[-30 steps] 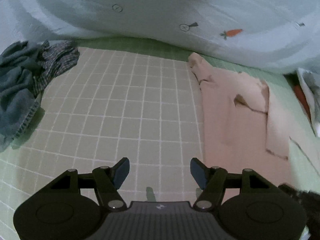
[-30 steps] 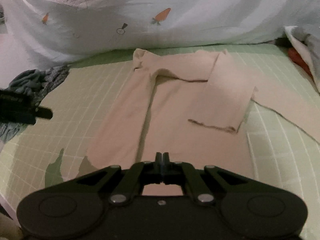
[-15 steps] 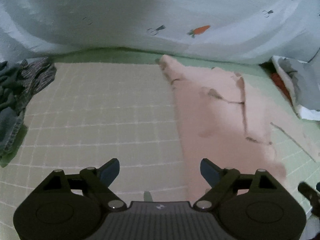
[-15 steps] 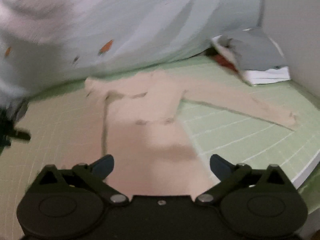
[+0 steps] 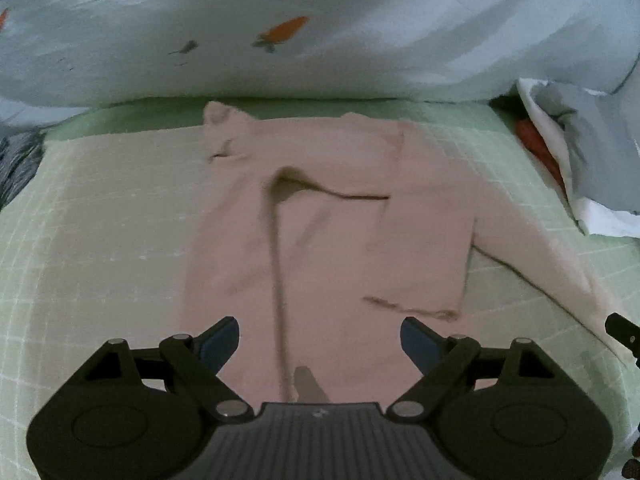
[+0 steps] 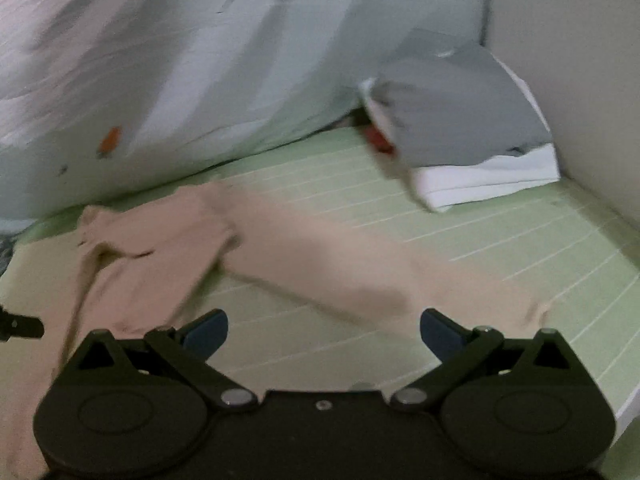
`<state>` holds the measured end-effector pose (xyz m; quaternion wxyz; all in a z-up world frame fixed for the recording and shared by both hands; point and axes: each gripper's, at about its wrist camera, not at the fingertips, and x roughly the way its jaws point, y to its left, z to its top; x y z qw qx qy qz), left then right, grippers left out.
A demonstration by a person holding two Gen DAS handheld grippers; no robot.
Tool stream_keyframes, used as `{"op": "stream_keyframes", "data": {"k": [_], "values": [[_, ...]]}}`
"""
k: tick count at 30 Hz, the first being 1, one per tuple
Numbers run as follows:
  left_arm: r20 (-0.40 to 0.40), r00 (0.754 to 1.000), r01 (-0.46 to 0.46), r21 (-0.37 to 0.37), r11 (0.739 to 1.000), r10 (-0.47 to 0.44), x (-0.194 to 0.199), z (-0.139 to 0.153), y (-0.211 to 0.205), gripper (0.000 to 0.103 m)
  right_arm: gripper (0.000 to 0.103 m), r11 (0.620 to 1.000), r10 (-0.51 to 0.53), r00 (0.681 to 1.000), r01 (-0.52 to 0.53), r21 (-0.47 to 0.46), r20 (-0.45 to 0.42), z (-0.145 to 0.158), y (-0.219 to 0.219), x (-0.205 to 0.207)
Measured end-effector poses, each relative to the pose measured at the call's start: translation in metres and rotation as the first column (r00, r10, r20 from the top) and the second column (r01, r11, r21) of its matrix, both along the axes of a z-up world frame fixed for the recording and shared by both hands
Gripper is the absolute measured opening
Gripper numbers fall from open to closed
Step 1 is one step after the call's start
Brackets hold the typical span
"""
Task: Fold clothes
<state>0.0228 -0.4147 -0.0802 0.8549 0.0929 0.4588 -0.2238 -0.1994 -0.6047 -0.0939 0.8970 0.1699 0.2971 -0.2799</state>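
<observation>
A pale pink long-sleeved shirt (image 5: 340, 208) lies flat on the green gridded mat (image 5: 100, 220). One sleeve is folded across its body (image 5: 424, 220); the other sleeve (image 6: 340, 264) stretches out to the right. My left gripper (image 5: 320, 330) hovers over the shirt's lower body. Its jaws stand wide and are closing slightly, with no cloth pinched. My right gripper (image 6: 323, 320) is open above the outstretched sleeve near its cuff end, and holds nothing. The shirt's body (image 6: 132, 276) lies left of it.
A white duvet with carrot prints (image 5: 280, 40) bulges along the far side. Folded grey and white clothes (image 6: 460, 140) sit at the far right against a wall (image 6: 580, 80). Dark crumpled clothes (image 5: 16, 160) lie far left. The mat's edge (image 6: 628, 404) runs near right.
Both grippers have moved right: the left from bare mat to over the shirt, the right from the shirt's hem to over the outstretched sleeve. The right gripper went from shut to open.
</observation>
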Motion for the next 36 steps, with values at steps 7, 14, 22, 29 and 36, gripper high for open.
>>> {"op": "stream_keyframes", "data": {"k": [7, 14, 22, 29, 36], "values": [[-0.064, 0.998, -0.014, 0.025, 1.000, 0.016, 0.031, -0.024, -0.054, 0.067, 0.103, 0.998, 0.000, 0.999, 0.003, 0.069, -0.048, -0.026, -0.056, 0.016], [-0.129, 0.992, 0.022, 0.079, 0.997, -0.012, 0.051, -0.051, -0.085, 0.018, 0.103, 0.996, 0.026, 0.996, -0.018, 0.090, -0.088, -0.042, -0.089, 0.053], [-0.120, 0.992, 0.029, 0.043, 0.999, -0.024, 0.045, -0.044, -0.080, 0.002, 0.103, 0.996, 0.040, 0.993, -0.031, 0.083, -0.107, -0.045, -0.084, 0.062], [-0.076, 0.997, -0.036, -0.096, 0.995, 0.029, 0.023, -0.008, -0.037, 0.002, 0.103, 0.997, 0.072, 0.994, -0.069, 0.041, -0.079, -0.033, -0.054, 0.052], [-0.150, 0.980, -0.161, -0.194, 0.968, 0.133, -0.006, 0.005, 0.039, 0.002, 0.103, 0.992, 0.129, 0.989, -0.129, 0.001, -0.068, -0.018, 0.009, 0.029]]}}
